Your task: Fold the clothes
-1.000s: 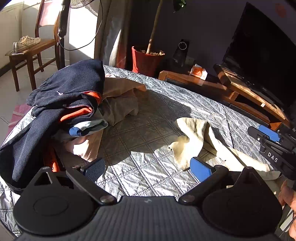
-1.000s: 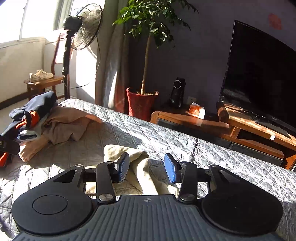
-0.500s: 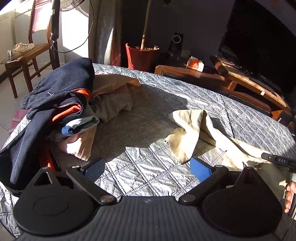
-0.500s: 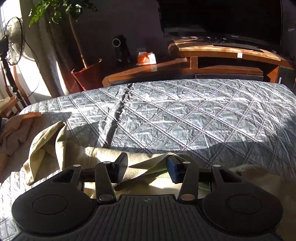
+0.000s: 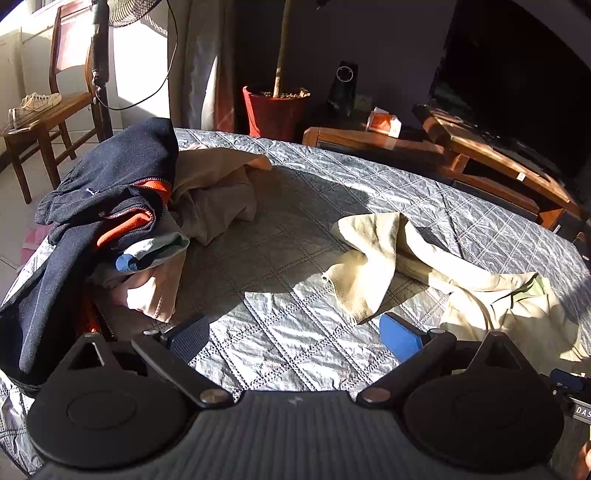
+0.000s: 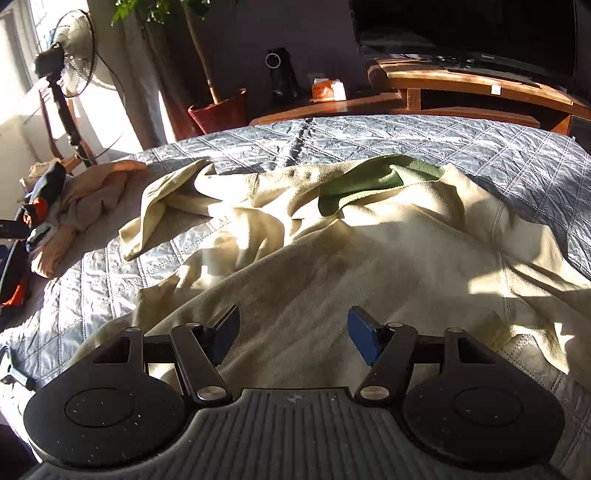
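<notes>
A bed (image 5: 332, 192) with a grey quilted cover is filling both views and carrying all the clothing. A cream sweatshirt (image 6: 332, 266) with a green lining at its neck is lying spread and rumpled across the near right part of the bed, one sleeve trailing away to the left. A heap of unfolded clothes (image 5: 110, 206), topped by a navy jacket with orange trim, is sitting at the left edge of the bed, well apart from the sweatshirt. Beyond the bed, a dark television (image 6: 461, 26) is standing on a wooden unit at far right, a potted plant (image 5: 275, 110) is standing at far centre, and a pedestal fan (image 6: 70, 81) is standing at far left.

The right tongs (image 6: 293, 332) are hanging over the body of the sweatshirt, jaws opening, with cloth below and between them but not pinched by the pads. The left tongs (image 5: 295, 334) are standing wide apart over bare quilt, gripping nothing, the sleeve end lying just beyond the right pad.
</notes>
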Motion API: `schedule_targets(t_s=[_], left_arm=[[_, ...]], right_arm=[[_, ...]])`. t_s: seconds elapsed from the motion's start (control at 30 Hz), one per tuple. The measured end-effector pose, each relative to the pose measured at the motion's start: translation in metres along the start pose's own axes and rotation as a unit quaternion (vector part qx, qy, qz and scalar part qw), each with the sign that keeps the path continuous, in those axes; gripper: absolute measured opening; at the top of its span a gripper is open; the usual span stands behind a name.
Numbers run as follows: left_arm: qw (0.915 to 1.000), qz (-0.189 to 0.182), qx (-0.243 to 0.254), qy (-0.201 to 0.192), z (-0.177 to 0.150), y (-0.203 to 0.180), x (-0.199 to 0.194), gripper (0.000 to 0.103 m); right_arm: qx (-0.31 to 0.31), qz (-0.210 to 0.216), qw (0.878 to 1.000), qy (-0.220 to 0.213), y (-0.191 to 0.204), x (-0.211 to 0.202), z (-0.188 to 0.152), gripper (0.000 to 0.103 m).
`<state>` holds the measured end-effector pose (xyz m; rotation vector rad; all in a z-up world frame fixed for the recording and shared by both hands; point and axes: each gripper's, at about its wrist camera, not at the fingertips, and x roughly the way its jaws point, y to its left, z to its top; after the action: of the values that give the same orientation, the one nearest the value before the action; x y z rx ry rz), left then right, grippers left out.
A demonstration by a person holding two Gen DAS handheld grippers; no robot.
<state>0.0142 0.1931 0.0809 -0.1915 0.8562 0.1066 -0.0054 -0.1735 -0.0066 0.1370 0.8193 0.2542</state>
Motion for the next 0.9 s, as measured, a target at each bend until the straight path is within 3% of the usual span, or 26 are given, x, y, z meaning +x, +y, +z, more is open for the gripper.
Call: schedule_targets(t_s=[0.17, 0.2, 0.27, 0.3, 0.33, 0.4, 0.5, 0.63, 0.7, 0.8, 0.9], left_arm=[[1.0000, 0.005, -0.003, 0.001, -0.001, 0.001, 0.001, 0.098], [1.0000, 0.005, -0.003, 0.002, 0.000, 0.002, 0.002, 0.098], [1.0000, 0.004, -0.003, 0.004, 0.000, 0.002, 0.003, 0.098], [1.0000, 0.003, -0.003, 0.004, 0.000, 0.002, 0.003, 0.098], [1.0000, 0.001, -0.004, 0.004, 0.001, 0.002, 0.003, 0.098], [1.0000, -0.003, -0.006, 0.003, 0.001, 0.003, 0.003, 0.098], [0.9999, -0.006, -0.008, 0.004, 0.001, 0.002, 0.004, 0.098], [1.0000, -0.007, -0.005, 0.004, 0.002, -0.001, 0.005, 0.098], [1.0000, -0.005, -0.005, 0.007, 0.002, -0.001, 0.007, 0.098], [0.9999, -0.006, -0.011, 0.011, 0.003, 0.002, 0.009, 0.098], [0.9998, -0.009, 0.001, 0.020, 0.001, 0.002, 0.010, 0.098]], right_arm=[[-0.021, 0.030, 0.999, -0.032, 0.026, 0.028, 0.050, 0.059], [-0.012, 0.034, 0.999, -0.016, 0.027, 0.042, 0.059, 0.055], [0.008, 0.040, 0.999, 0.014, 0.028, 0.070, 0.078, 0.041], [0.022, 0.036, 0.999, 0.019, 0.025, 0.082, 0.082, 0.028], [0.035, 0.030, 0.999, 0.022, 0.020, 0.093, 0.084, 0.027], [0.050, 0.027, 0.998, 0.034, 0.011, 0.113, 0.089, 0.027], [0.028, -0.012, 0.999, 0.042, 0.005, 0.143, 0.108, 0.027], [-0.048, -0.075, 0.994, -0.064, 0.016, 0.143, 0.149, 0.032], [-0.062, -0.064, 0.992, -0.086, 0.025, 0.127, 0.152, 0.036], [-0.066, -0.039, 0.992, -0.098, 0.032, 0.089, 0.132, 0.060], [-0.031, -0.024, 0.996, -0.081, 0.026, 0.037, 0.083, 0.061]])
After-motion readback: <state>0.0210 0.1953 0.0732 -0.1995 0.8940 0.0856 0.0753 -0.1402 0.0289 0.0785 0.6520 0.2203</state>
